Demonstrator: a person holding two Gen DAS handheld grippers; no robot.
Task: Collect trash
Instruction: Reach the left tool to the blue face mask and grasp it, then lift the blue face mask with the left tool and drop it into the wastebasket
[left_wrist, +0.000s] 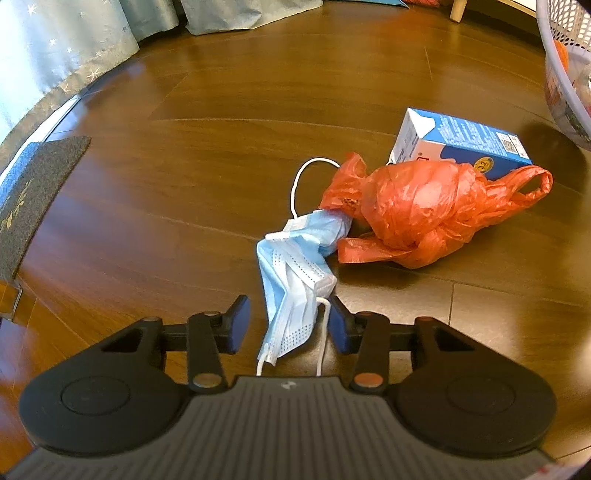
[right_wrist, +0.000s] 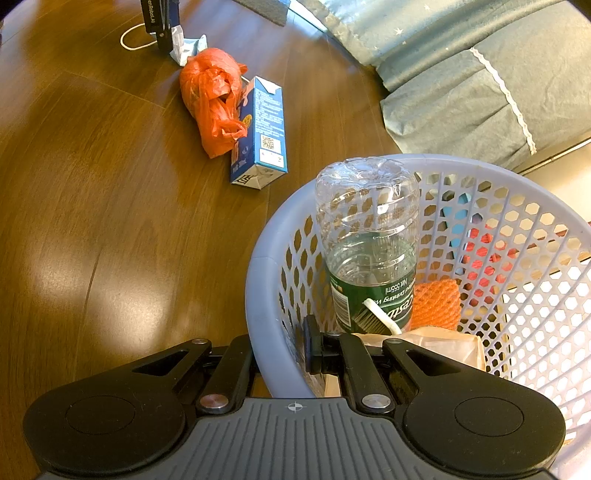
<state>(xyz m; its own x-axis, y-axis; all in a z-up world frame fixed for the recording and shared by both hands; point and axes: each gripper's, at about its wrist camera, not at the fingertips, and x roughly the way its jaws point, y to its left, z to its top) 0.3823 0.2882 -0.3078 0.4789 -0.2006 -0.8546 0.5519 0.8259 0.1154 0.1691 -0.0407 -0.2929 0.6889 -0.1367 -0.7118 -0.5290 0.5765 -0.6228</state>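
On the floor, my left tool (left_wrist: 288, 325) gapes around the blue face mask (left_wrist: 295, 273), while my right tool (right_wrist: 279, 350) clamps the basket (right_wrist: 258, 288) rim.

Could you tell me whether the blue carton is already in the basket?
No, the blue carton lies on the wooden floor beside the orange bag.

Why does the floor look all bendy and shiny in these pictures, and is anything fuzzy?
Left wrist view: the fisheye lens bows the floor boards into curves, and window light puts a pale glare near the curtain; the face mask stays sharp. Right wrist view: soft bright patches shine on the boards, the basket rim bulges, and the clear bottle glints.
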